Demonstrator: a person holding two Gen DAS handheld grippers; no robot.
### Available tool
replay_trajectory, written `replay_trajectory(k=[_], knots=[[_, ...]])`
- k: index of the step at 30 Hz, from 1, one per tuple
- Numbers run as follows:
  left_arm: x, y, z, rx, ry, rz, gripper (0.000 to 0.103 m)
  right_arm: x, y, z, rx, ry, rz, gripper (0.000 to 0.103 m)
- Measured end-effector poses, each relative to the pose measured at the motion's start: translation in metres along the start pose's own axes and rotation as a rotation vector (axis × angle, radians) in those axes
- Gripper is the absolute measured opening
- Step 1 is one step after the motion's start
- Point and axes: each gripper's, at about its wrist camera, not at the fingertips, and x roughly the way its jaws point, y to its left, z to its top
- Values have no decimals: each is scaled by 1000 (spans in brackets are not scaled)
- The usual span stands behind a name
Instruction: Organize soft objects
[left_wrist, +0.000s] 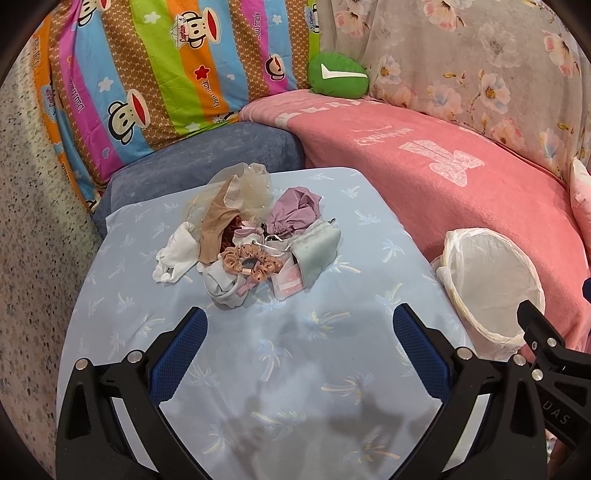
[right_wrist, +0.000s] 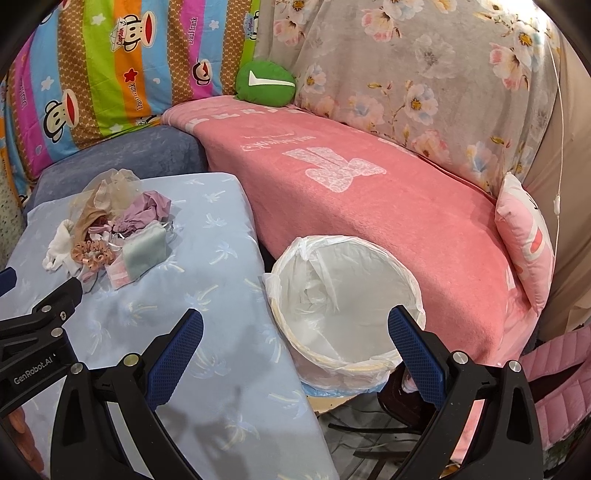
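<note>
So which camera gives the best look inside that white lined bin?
The right wrist view: the bin sits near centre, its whole rim and crumpled liner visible. The left wrist view catches it at the right edge, partly behind the right tool.

The bench (left_wrist: 332, 369) wears pale blue cloth with palm prints. A pink blanket (left_wrist: 424, 177) lies right; a striped monkey-print sheet (left_wrist: 166, 74) hangs far left, a grey floral one (left_wrist: 480, 55) far right.
</note>
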Motion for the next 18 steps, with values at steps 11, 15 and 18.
replay_trajectory(k=[11, 15, 18], knots=[[9, 9, 2, 3, 11, -13, 96, 5, 11, 3, -6, 6, -5, 97], [13, 12, 3, -4, 19, -22, 96, 8, 14, 5, -9, 5, -8, 97], [17, 15, 3, -8, 27, -34, 96, 11, 16, 6, -9, 4, -9, 97]])
